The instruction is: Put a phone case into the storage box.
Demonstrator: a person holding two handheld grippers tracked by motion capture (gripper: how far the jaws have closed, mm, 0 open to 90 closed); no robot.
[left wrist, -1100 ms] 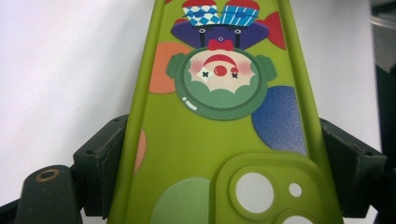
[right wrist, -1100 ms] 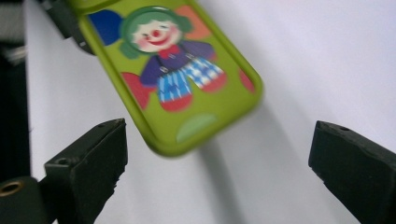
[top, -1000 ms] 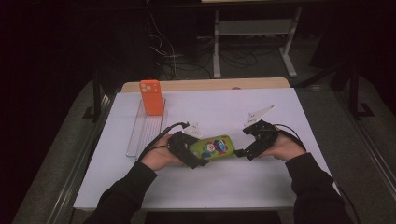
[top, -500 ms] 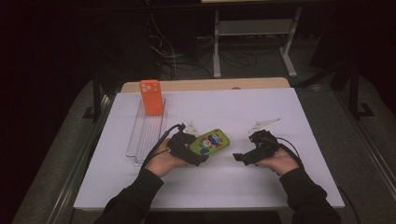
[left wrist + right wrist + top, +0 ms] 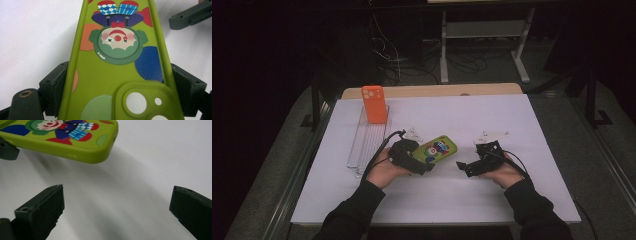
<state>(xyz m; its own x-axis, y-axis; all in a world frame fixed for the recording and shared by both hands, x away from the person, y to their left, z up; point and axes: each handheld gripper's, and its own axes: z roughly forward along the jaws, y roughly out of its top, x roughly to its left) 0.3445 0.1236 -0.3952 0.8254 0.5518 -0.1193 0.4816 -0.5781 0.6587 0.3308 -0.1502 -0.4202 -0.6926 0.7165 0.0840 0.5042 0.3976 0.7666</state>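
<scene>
Near the table's front edge, the left gripper [image 5: 424,167] clamps a green clown phone case [image 5: 438,149] by its long sides, lifted off the white sheet [image 5: 532,125] | right gripper [image 5: 464,167] just beside, jaws wide, empty | step: case carried one-handed | next, likely: slot it into the clear rack [image 5: 362,145] behind the orange case [image 5: 374,104].

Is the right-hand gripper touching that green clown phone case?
Apart. In the right gripper view its fingers stand wide open over bare white table, with the green phone case a clear gap ahead.
</scene>
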